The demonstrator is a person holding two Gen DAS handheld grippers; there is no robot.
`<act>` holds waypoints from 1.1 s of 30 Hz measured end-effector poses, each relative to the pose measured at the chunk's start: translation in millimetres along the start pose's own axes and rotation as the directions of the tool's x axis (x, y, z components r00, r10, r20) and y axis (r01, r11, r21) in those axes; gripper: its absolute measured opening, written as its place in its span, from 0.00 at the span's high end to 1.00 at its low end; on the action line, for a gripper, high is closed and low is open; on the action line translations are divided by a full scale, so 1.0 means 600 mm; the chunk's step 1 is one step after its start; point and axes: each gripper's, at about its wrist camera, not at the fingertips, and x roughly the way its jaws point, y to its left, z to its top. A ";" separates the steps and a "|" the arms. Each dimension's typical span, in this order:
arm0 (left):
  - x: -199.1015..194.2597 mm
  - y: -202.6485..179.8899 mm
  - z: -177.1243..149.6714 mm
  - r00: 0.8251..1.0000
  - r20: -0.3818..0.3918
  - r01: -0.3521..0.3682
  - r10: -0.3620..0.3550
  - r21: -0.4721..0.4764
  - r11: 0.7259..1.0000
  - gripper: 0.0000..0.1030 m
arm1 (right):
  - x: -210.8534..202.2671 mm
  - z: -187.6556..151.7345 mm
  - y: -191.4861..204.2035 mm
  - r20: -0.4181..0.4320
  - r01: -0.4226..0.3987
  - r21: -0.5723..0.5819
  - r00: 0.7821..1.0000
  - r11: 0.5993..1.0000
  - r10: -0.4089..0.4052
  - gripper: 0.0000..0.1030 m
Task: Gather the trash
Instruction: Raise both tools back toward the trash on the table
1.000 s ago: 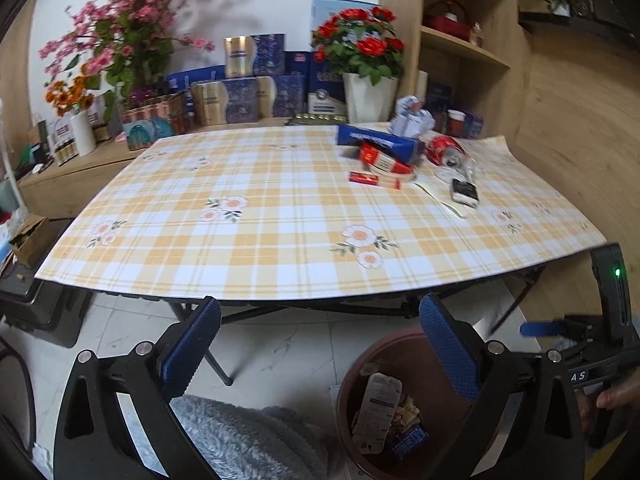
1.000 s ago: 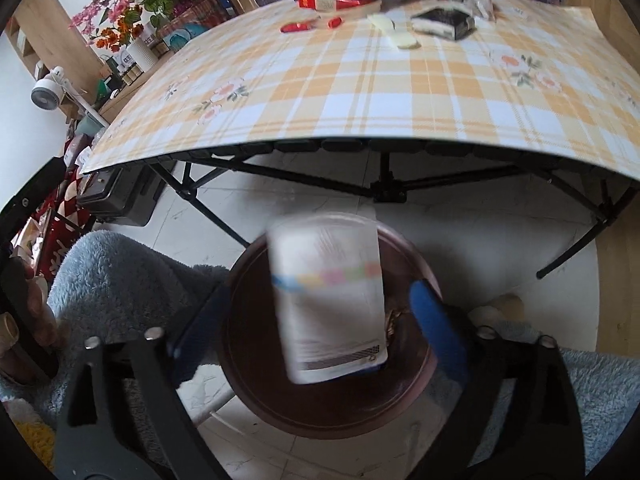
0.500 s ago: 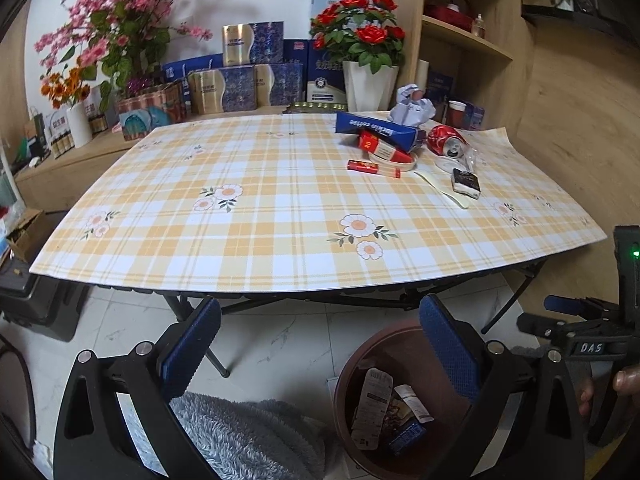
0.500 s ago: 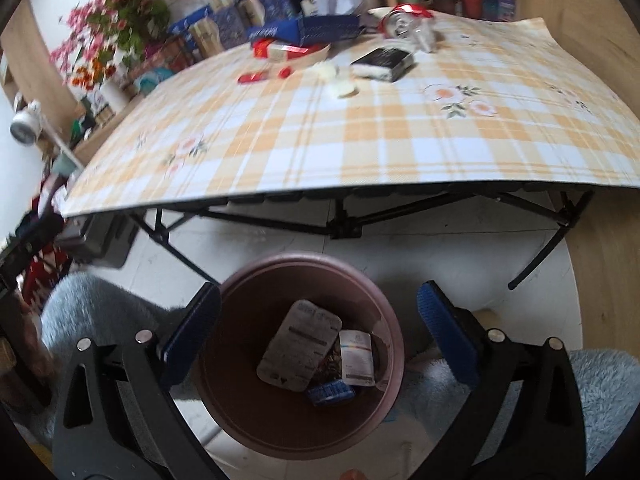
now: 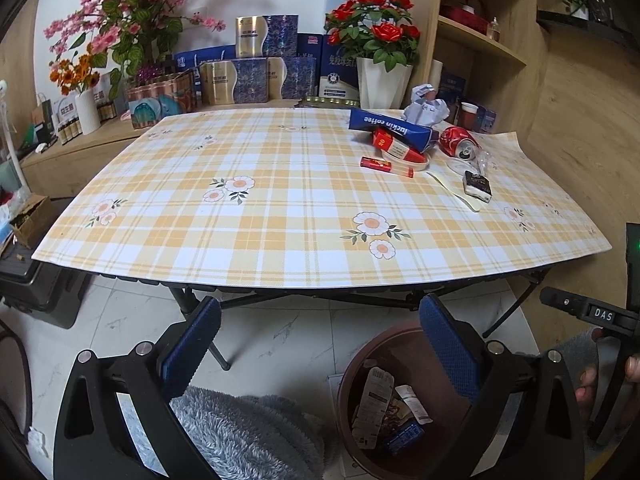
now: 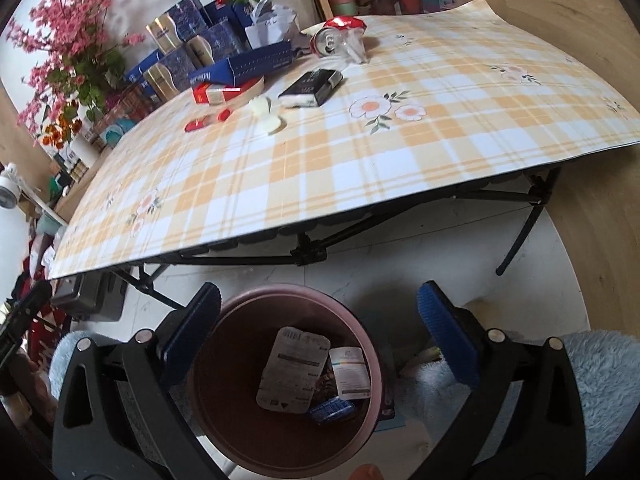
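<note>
Right hand-held gripper (image 6: 318,320) hangs spread and empty over the bin (image 6: 224,412), placed there for dropping. Left hand-held gripper (image 5: 320,334) also spread, empty. Wrappers (image 6: 294,374) are in the bin; the can (image 5: 458,141) and boxes (image 5: 390,128) sit on the table (image 5: 280,216).

I can't read the labels on the wrappers (image 6: 294,368) in the bin (image 6: 224,364), its base hidden, right gripper (image 5: 592,316) cut off at frame edge, jaws unseen

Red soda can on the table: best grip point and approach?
The red can lies on its side, open end toward the table's near edge. Come from above and close the right tool across its round body mid-length; the crumpled clear plastic touches its mouth.
</note>
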 end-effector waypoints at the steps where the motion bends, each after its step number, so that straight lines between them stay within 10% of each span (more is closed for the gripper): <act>1: 0.001 0.001 0.000 1.000 -0.003 -0.002 0.002 -0.004 1.000 0.06 | -0.002 0.002 -0.001 0.005 -0.004 -0.002 1.000 1.000 0.004 0.05; 10: 0.011 0.005 0.023 0.997 -0.025 0.071 -0.072 -0.032 0.997 0.06 | -0.016 0.032 -0.002 0.047 -0.023 -0.036 0.999 0.999 0.025 0.05; 17: 0.046 -0.060 0.107 0.990 -0.011 0.142 -0.141 0.119 0.983 0.06 | -0.014 0.087 0.003 0.046 0.001 -0.079 0.999 0.997 0.003 0.05; 22: 0.142 -0.090 0.188 0.973 -0.077 0.223 -0.216 0.105 0.969 0.06 | -0.007 0.137 -0.001 0.071 0.044 -0.085 0.997 0.995 -0.038 0.06; 33: 0.368 -0.137 0.272 0.959 -0.248 0.165 -0.137 0.096 0.982 0.06 | 0.031 0.196 -0.030 0.062 0.051 -0.066 0.997 0.997 -0.046 0.06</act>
